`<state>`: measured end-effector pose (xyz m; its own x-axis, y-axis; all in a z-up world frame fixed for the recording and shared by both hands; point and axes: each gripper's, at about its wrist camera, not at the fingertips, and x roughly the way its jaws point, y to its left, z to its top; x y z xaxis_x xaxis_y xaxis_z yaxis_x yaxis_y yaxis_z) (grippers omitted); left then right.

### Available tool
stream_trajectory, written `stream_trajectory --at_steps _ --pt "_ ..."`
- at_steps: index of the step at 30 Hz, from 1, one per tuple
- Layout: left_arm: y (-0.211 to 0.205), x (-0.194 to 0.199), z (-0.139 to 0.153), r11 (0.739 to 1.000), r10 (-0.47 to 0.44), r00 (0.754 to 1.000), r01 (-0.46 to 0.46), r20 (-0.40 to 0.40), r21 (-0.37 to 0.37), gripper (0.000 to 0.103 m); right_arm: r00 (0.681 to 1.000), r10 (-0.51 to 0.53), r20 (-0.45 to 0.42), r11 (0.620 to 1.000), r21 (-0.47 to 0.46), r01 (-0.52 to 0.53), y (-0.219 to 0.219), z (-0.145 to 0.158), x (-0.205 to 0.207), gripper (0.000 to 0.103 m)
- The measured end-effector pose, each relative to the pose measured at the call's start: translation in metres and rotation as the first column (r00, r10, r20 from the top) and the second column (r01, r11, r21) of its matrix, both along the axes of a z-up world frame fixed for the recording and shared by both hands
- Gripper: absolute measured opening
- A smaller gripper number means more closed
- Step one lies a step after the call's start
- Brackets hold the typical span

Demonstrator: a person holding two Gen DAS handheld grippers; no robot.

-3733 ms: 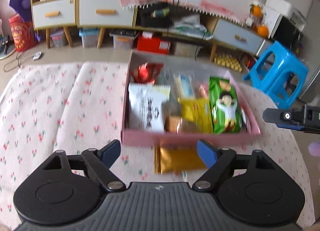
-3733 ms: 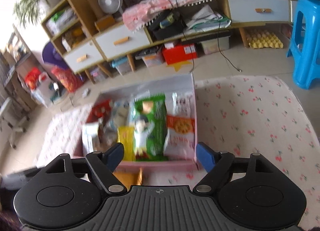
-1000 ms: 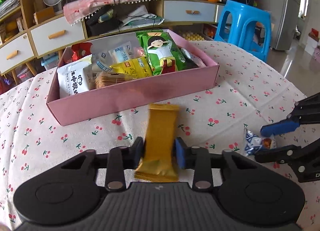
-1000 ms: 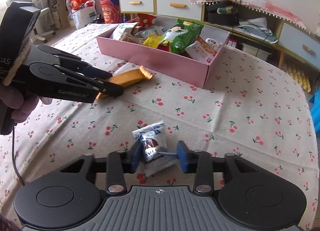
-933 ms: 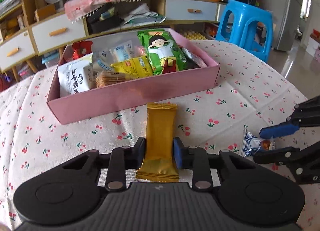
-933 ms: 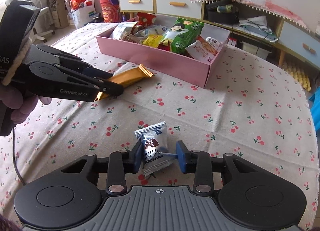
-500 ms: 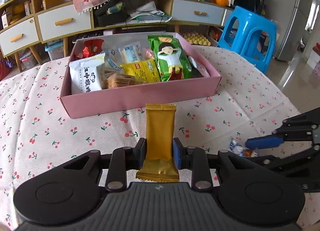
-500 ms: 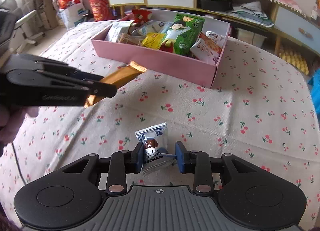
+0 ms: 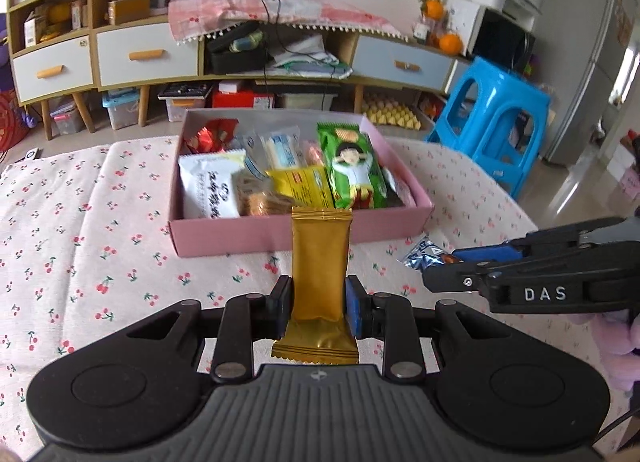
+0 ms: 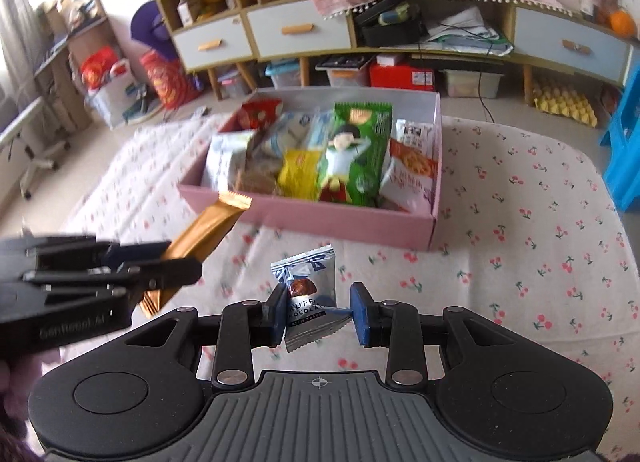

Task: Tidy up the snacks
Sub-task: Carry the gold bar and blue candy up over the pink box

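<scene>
gold wafer bar [image 9: 319,262] sits pinched in my left gripper [image 9: 319,306]; my right gripper [image 10: 319,316] is clamped on a silver truffle chocolate packet [image 10: 306,290]. both hang just short of the pink snack box [image 9: 240,236]. i'd clear its near wall, then release over gaps.

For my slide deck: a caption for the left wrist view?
Left gripper holds a gold snack bar before the pink snack box.

Left view: close behind left gripper [image 9: 318,308], angled down at table.
Right view: same (slightly rightward).
Shared: pink box [image 9: 256,232] [image 10: 344,221], cabinets.
</scene>
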<state>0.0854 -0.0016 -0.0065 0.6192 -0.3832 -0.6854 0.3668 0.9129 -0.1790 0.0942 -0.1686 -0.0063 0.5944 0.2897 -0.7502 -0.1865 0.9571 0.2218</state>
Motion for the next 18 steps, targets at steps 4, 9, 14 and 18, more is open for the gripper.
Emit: stream_trajectory --at_steps 4,9,14,18 --pt "0.007 0.009 0.004 0.998 0.039 0.999 -0.038 0.002 -0.044 0.026 0.999 -0.043 0.000 0.997 0.064 0.043 0.001 0.007 0.009 0.032" --pt "0.015 0.021 0.004 0.992 0.096 0.995 -0.096 -0.003 -0.085 0.026 0.994 -0.108 -0.008 0.982 0.156 0.108 -0.001 0.009 0.025 0.032" --pt "0.021 0.031 -0.001 0.980 0.156 0.988 -0.155 -0.006 -0.124 0.026 0.985 -0.172 -0.024 0.951 0.257 0.172 -0.008 0.005 0.042 0.032" --pt "0.019 0.042 -0.006 0.975 0.163 0.987 -0.164 -0.020 -0.152 0.026 0.974 -0.212 -0.078 0.909 0.350 0.226 -0.017 -0.005 0.057 0.032"
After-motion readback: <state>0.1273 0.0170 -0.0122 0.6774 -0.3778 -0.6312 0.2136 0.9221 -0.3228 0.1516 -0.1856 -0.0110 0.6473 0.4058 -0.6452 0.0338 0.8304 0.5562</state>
